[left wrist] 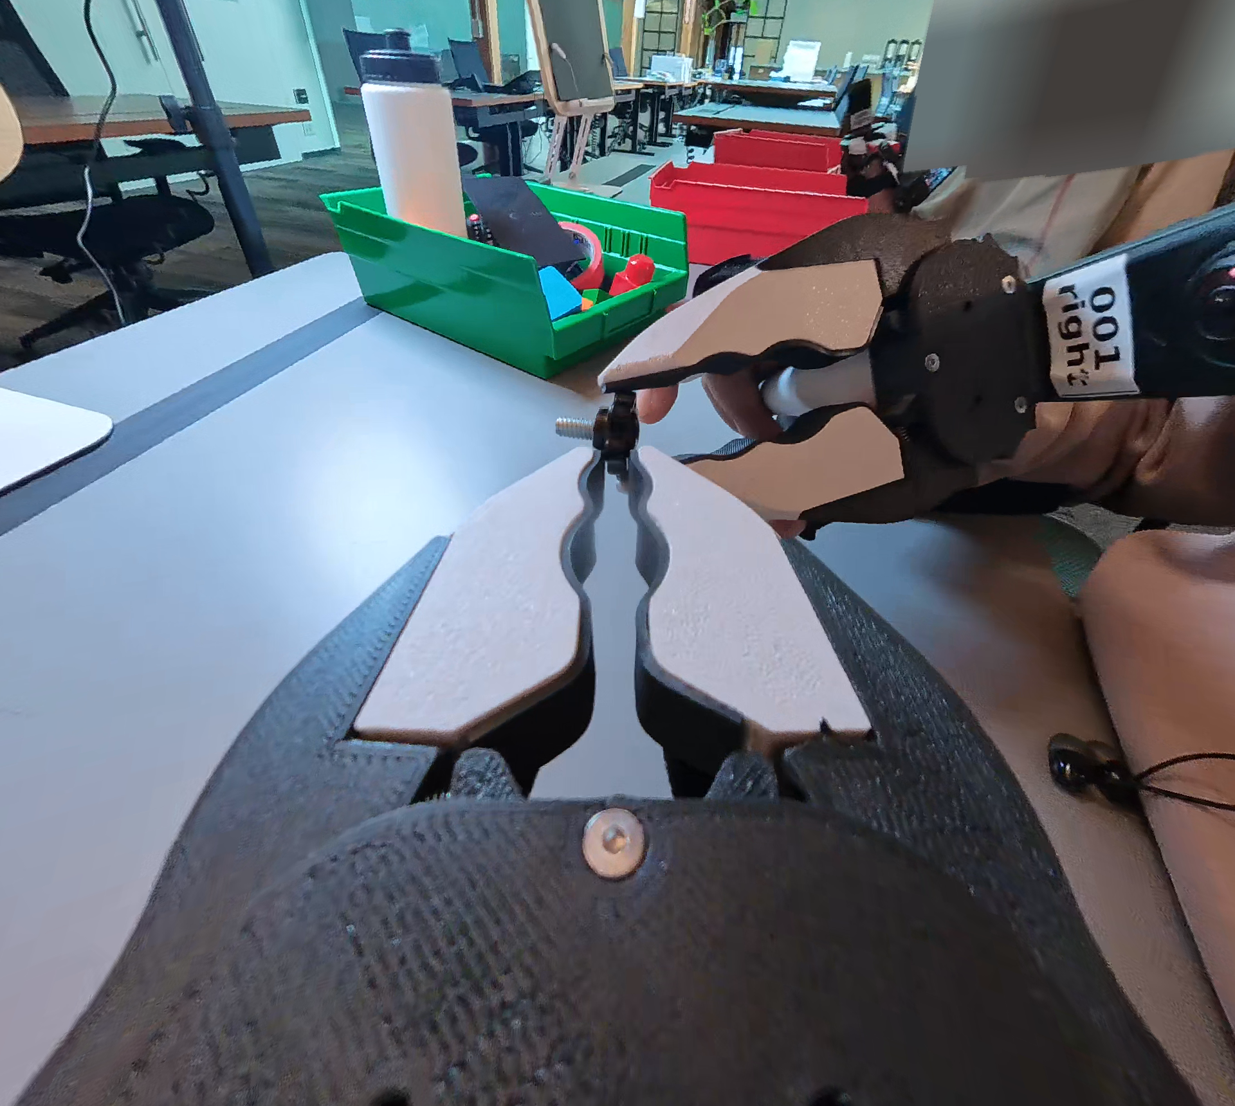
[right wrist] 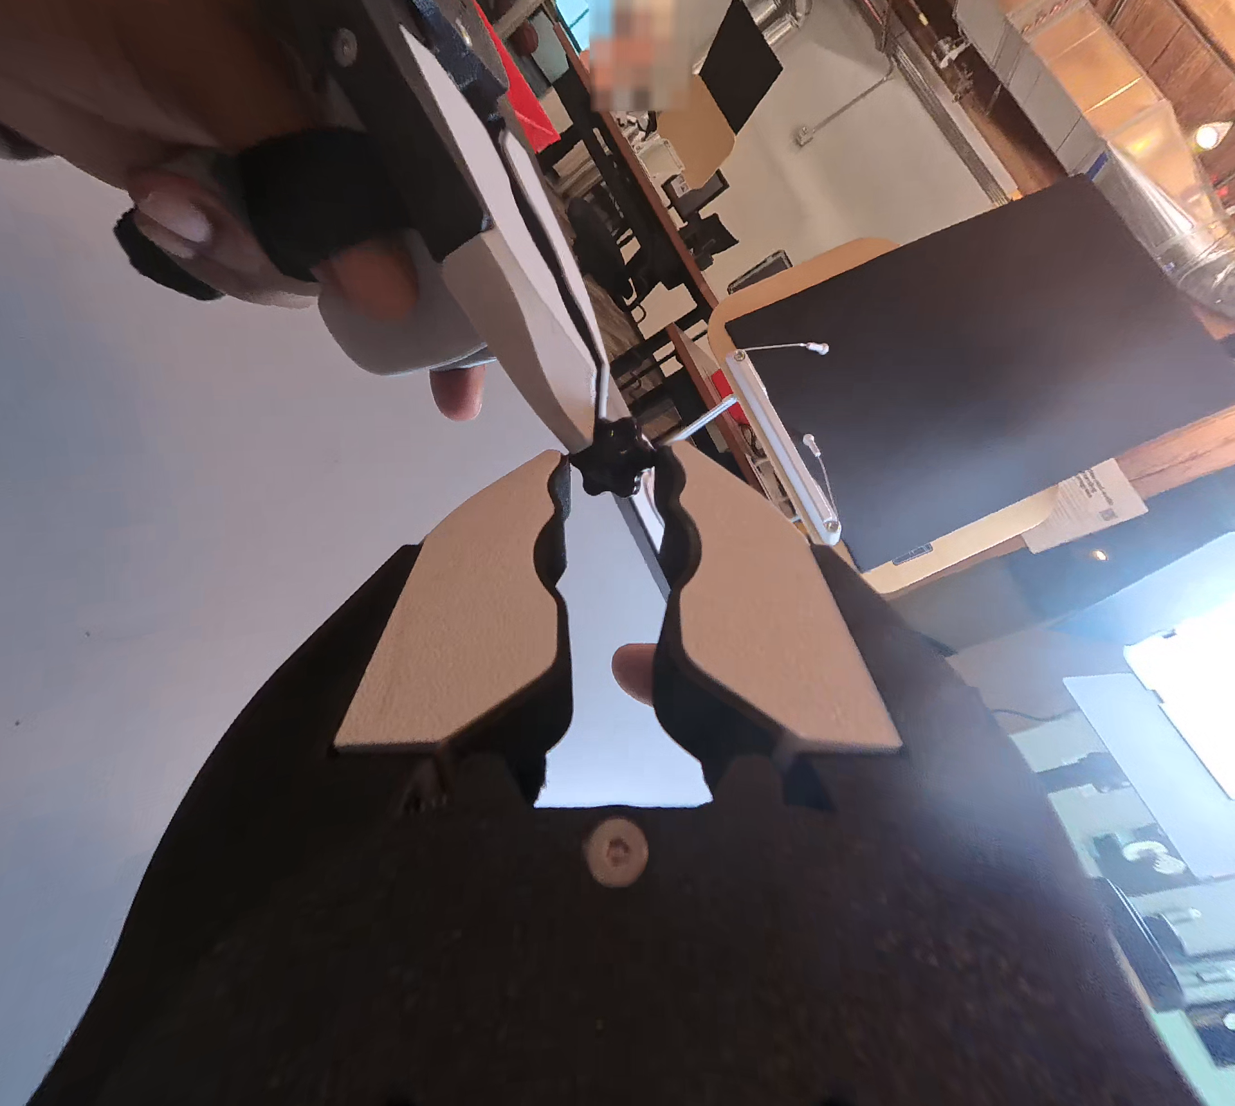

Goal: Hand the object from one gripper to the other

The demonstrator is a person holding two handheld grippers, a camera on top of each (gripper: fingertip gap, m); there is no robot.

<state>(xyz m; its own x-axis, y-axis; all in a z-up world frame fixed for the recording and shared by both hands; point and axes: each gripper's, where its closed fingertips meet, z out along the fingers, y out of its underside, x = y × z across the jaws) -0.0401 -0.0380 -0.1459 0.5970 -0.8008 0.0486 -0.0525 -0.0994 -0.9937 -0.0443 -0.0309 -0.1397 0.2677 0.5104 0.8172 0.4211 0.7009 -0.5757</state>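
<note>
A small black knob [left wrist: 615, 427] with a threaded metal stud [left wrist: 573, 426] pointing left is held above the grey table [left wrist: 267, 506]. My left gripper [left wrist: 616, 464] is shut on the knob's lower part. My right gripper [left wrist: 638, 424] comes in from the right, held by a hand, with its jaws apart above and below the knob; the upper fingertip [left wrist: 605, 382] touches the knob's top. In the right wrist view the knob [right wrist: 615, 464] sits between my right gripper's [right wrist: 616, 464] tips with a thin gap at one side. The left gripper [right wrist: 591, 439] shows edge-on there.
A green bin [left wrist: 468, 299] behind the grippers holds a white bottle [left wrist: 414, 152], red tape and coloured blocks. Red bins [left wrist: 748, 212] stand farther right. A white flat object [left wrist: 40, 439] lies at the table's left edge. The person's arm [left wrist: 1163, 673] is at right. Left and right tips are no more than a few centimetres apart.
</note>
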